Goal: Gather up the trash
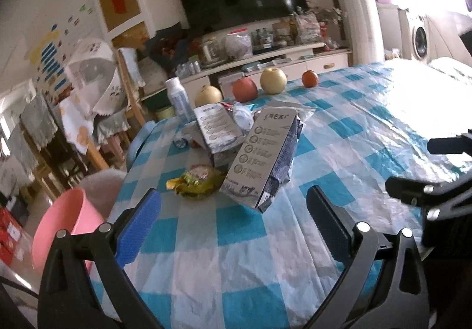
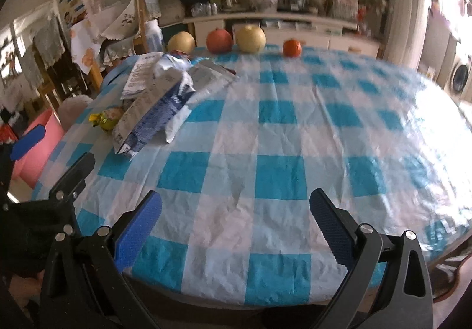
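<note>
A crushed grey and blue milk carton point(image 1: 264, 159) lies on the blue-checked tablecloth point(image 1: 236, 264), with a second carton point(image 1: 216, 130) behind it and a yellow-green snack wrapper point(image 1: 196, 181) in front. Crumpled foil wrappers point(image 1: 243, 115) lie behind. My left gripper point(image 1: 234, 225) is open and empty, just short of the carton and wrapper. My right gripper point(image 2: 236, 225) is open and empty over bare cloth; the cartons point(image 2: 153, 110) and wrapper point(image 2: 106, 119) lie to its far left.
A pink bin point(image 1: 59, 228) stands off the table's left edge, also in the right wrist view point(image 2: 35, 149). Several fruits point(image 1: 273, 80) and a white bottle point(image 1: 178, 99) line the far edge. The right gripper point(image 1: 427, 190) shows at right.
</note>
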